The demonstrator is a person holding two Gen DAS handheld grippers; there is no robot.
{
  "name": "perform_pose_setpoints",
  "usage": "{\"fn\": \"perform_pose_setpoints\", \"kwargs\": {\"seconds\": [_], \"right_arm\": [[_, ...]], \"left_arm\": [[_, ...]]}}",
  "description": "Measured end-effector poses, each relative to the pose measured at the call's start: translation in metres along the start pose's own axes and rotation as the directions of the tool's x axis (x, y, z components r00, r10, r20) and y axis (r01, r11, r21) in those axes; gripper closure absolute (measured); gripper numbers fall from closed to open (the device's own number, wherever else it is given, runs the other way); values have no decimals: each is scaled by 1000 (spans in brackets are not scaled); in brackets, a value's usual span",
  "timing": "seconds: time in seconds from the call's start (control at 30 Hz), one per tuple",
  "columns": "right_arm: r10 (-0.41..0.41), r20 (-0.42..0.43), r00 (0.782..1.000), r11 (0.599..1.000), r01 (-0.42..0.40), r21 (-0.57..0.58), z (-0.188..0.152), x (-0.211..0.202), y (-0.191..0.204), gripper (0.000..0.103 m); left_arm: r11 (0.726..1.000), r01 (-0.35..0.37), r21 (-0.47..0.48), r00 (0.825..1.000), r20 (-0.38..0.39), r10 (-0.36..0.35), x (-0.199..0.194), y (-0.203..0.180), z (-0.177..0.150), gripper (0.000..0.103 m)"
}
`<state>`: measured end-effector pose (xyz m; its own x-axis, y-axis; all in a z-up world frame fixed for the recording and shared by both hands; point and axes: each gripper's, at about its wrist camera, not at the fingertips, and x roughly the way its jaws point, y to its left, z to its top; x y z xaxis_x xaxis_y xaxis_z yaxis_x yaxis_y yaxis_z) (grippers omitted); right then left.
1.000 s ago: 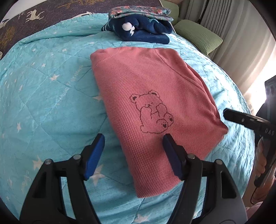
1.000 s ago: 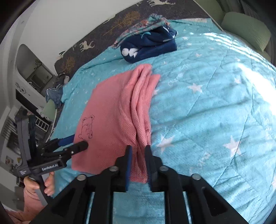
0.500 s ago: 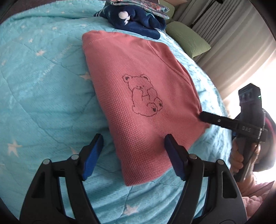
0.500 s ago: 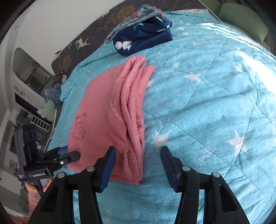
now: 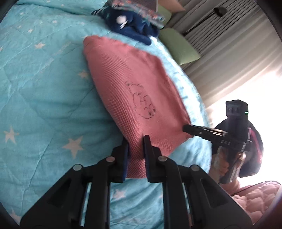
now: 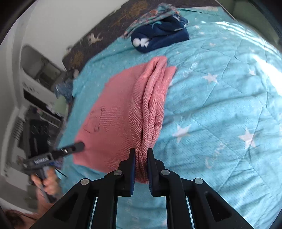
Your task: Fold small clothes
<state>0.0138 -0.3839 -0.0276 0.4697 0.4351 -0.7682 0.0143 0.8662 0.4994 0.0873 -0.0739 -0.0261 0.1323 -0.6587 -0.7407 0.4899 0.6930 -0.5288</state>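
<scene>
One pink top (image 5: 134,98) with a bear drawing, folded, lying flat on the blue starred quilt (image 5: 44,105) near the bed's near side. Left tongs (image 5: 136,141) just closed, now clamped on the top's near corner, cloth bunched between the blue pads. Right tongs (image 6: 141,153) likewise just closed, pinching the stacked folds at the other near corner, where several layers show at the edge. Both corners close to the quilt's near edge; only a narrow strip of quilt between top and bedside on the left tongs' view. Plenty of bare quilt to the right in the right wrist view, and on the far left in the left wrist view. Beyond the top's far edge, apart from it, one small pile: a navy garment (image 6: 164,37) with white spots under a flowered one (image 6: 151,15). One green pillow (image 5: 178,45) at the bed's far corner, beside grey curtains (image 5: 234,44). A hand (image 6: 47,183) visible on each tool's grip. Shelves blurred at the left in the right wrist view.
</scene>
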Motion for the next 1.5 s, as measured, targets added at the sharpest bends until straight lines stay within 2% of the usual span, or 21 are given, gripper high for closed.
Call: {"fn": "perform_pose_setpoints", "kwargs": {"seconds": [0.13, 0.27, 0.33, 0.43, 0.53, 0.6, 0.63, 0.67, 0.7, 0.73, 0.9, 0.97, 1.1, 1.2, 1.23, 1.27, 1.37, 1.4, 1.43, 1.47, 1.5], "right_arm": [[14, 4, 1000, 999, -14, 30, -6, -1, -6, 84], [34, 52, 998, 997, -38, 68, -5, -19, -16, 84], [19, 61, 998, 997, -23, 71, -3, -21, -17, 83], [44, 43, 998, 995, -47, 88, -3, -17, -17, 83], [64, 22, 998, 995, -66, 80, -1, -10, -12, 74], [50, 14, 999, 997, -51, 50, -2, -7, -6, 77], [30, 20, 999, 999, -30, 31, -3, -7, -1, 84], [6, 30, 1000, 1000, -7, 18, -2, -9, 2, 95], [9, 42, 999, 1000, -10, 20, -2, -13, 4, 96], [26, 51, 998, 999, -28, 31, -1, -18, 4, 96], [149, 16, 989, 985, -149, 90, -5, -29, -1, 97], [116, -10, 993, 991, -115, 72, -9, -24, 0, 98], [-60, -68, 996, 996, 64, 59, -18, -3, -12, 94], [-42, -25, 999, 994, 45, 97, -13, -15, -22, 92], [-46, 3, 999, 995, 46, 92, -12, -21, -21, 90], [-61, 56, 997, 996, 57, 73, -7, -32, -18, 81], [-99, 189, 977, 995, 101, 1, 3, -54, -3, 57], [-111, 249, 962, 992, 124, -36, 6, -61, 6, 50], [-119, 305, 945, 987, 146, -65, 7, -67, 14, 43], [-128, 374, 918, 982, 171, -83, 5, -73, 22, 23], [-133, 496, 858, 976, 201, -85, 4, -79, 27, 2]], "left_arm": [[999, -29, -18, 1000, -5, 29, 5, 3, -5, 80], [996, -87, 16, 996, 15, 87, -7, -3, -11, 52], [992, -120, 35, 993, 22, 119, -10, -6, -11, 51], [989, -137, 63, 991, 17, 136, -10, -12, -17, 47], [975, -171, 145, 985, -2, 173, -3, -25, -24, 37], [965, -194, 175, 980, -16, 200, 6, -28, -25, 37], [964, -203, 174, 978, -20, 210, 10, -28, -25, 37], [962, -214, 168, 975, -25, 221, 12, -25, -24, 41], [961, -227, 161, 972, -24, 233, 13, -22, -23, 47], [960, -232, 158, 971, -23, 238, 11, -20, -23, 58], [963, -235, 133, 972, 4, 236, -9, -12, -25, 64], [964, -232, 132, 972, 5, 233, -13, -10, -29, 64], [967, -226, 118, 973, -17, 230, -12, -8, -36, 64], [978, -182, 105, 983, -9, 184, -19, -10, -33, 62], [981, -165, 97, 986, 3, 166, -23, -11, -31, 56], [984, -152, 91, 988, 21, 151, -26, -11, -27, 46], [982, -170, 79, 982, 94, 162, -33, -14, -11, 40], [982, -172, 75, 981, 102, 164, -32, -14, -6, 39], [982, -177, 72, 979, 111, 168, -31, -13, -1, 36], [979, -193, 70, 976, 122, 183, -29, -12, 4, 29], [973, -221, 68, 969, 131, 211, -23, -11, 10, 25]]}}
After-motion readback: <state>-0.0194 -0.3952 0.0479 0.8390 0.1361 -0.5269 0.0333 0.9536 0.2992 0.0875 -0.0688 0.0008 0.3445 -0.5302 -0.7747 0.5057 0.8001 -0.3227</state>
